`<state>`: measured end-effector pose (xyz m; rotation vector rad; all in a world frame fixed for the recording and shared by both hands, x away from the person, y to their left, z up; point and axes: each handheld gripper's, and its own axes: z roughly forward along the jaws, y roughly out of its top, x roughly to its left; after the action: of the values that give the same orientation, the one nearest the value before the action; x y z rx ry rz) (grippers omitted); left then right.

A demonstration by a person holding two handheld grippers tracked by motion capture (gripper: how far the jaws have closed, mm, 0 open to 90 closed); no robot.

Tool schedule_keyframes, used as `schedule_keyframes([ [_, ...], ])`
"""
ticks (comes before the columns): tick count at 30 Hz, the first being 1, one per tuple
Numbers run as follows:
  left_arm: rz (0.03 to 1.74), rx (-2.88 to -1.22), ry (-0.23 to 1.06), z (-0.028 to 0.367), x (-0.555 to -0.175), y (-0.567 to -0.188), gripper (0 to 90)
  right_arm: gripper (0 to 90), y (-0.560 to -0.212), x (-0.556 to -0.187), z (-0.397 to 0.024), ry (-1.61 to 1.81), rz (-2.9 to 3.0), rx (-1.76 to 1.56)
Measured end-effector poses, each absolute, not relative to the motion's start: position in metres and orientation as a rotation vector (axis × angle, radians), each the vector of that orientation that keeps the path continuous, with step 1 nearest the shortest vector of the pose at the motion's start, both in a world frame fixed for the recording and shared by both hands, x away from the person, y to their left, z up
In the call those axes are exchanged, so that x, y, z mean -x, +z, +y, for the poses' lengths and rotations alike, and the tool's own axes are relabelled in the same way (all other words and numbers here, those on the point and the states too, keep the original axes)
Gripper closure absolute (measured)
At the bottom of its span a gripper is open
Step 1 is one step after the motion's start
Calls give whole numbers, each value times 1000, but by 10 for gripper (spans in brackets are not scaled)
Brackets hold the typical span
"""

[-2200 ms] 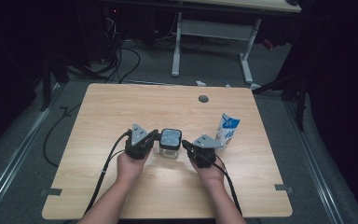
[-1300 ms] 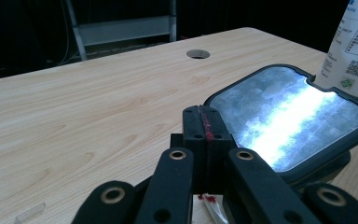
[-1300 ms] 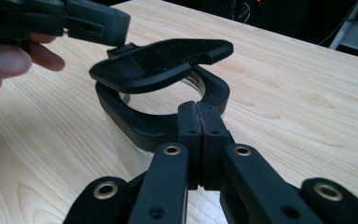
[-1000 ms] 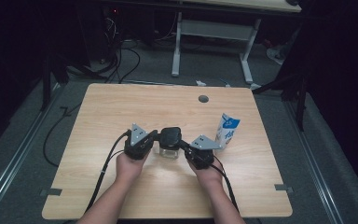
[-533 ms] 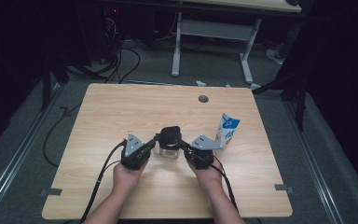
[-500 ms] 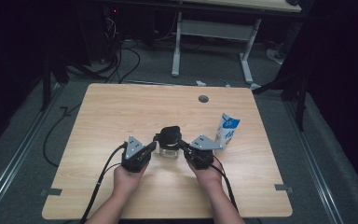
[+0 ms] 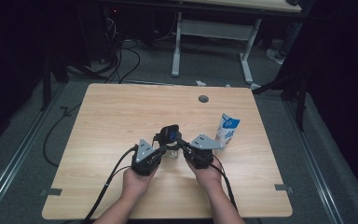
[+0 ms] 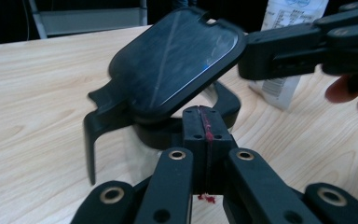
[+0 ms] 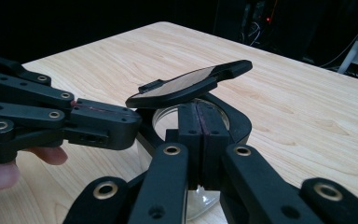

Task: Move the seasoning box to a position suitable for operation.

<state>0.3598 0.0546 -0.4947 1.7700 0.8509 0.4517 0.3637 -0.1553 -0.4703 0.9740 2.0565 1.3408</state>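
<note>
With its black lid [image 8: 177,60] hinged up and tilted, the small glass jar [image 9: 186,135] stands on the table [image 7: 121,116] near the front edge, between both grippers. Each has its jaws clenched together, gripping nothing: the left gripper [image 7: 156,149] presses the jar's side, probably steadying it, while the right gripper [image 7: 185,148] props up the lid's edge. A milk carton [image 7: 227,129] stands just right

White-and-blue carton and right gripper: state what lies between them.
Bare wooden tabletop; the high view shows the white-and-blue carton standing just beyond the right gripper, with nothing between.
</note>
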Motion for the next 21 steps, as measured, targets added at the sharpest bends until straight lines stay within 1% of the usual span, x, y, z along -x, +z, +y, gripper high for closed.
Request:
schedule_keyframes([
  [7,846,-1770,454,44,-363,-493,899,894,-470,-363,-156,1350,2055,-977],
  [21,858,-1740,485,48,-363,-489,899,895,-483,-367,-156,1309,2087,-1009],
])
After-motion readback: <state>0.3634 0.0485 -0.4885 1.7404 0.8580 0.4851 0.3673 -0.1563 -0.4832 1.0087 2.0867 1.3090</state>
